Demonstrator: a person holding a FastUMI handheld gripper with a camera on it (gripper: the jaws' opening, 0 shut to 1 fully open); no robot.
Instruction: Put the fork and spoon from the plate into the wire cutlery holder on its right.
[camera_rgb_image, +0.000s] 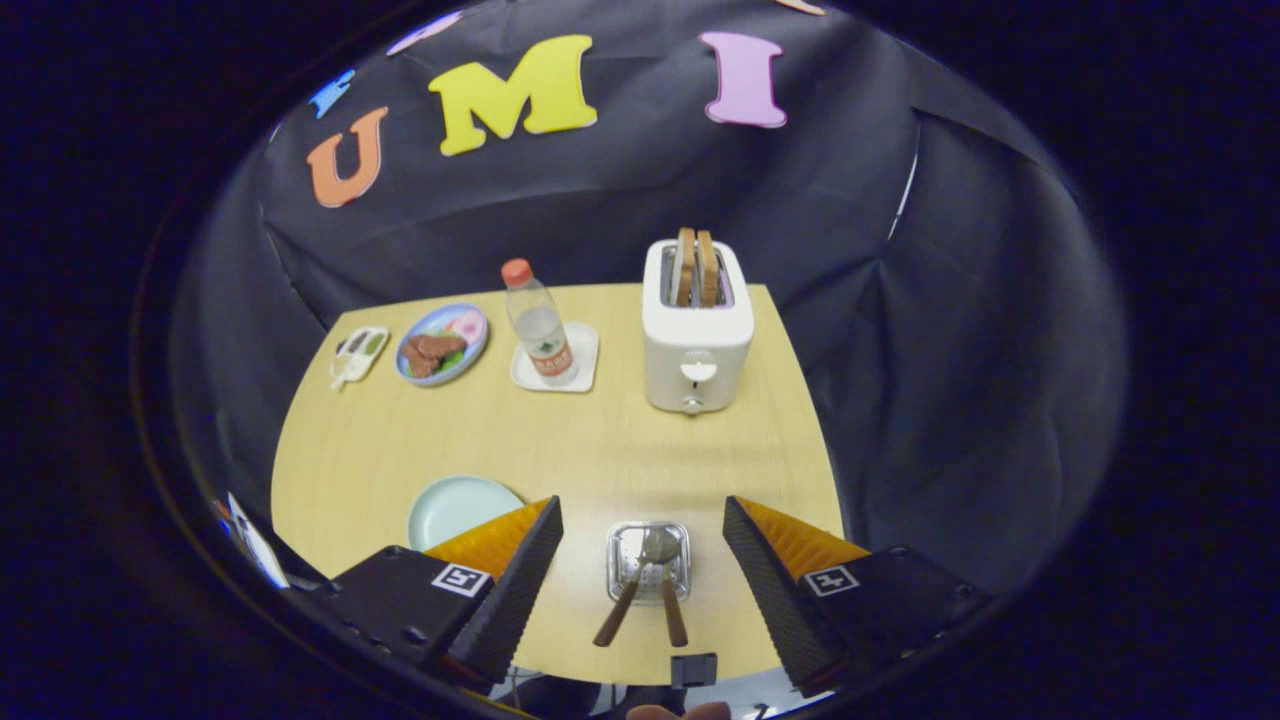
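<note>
Both utensils: fork (672, 598) and spoon (630, 590) stand in holder (648, 560), handles leaning toward me
Plate (455, 508): bare
My gripper (642, 545): fingers spread, grasping nothing, so job looks done

Gripper (640, 525) fingers spread wide, holding nothing. Wire cutlery holder (648, 560) sits on the wooden table (600, 440) between the fingers, touching neither. Fork (671, 600) and spoon (633, 580) both stand in the holder, brown handles leaning toward the near edge. Pale green plate (455, 505) lies left of the holder, partly hidden behind the left finger (520, 570), nothing on its visible part. Far side: white toaster (697, 340) with two slices sticking up; left of it a water bottle (538, 325) on a white square coaster (560, 365); further left a blue plate of food (441, 343); then a small white tray (359, 352) at the far-left corner.
</note>
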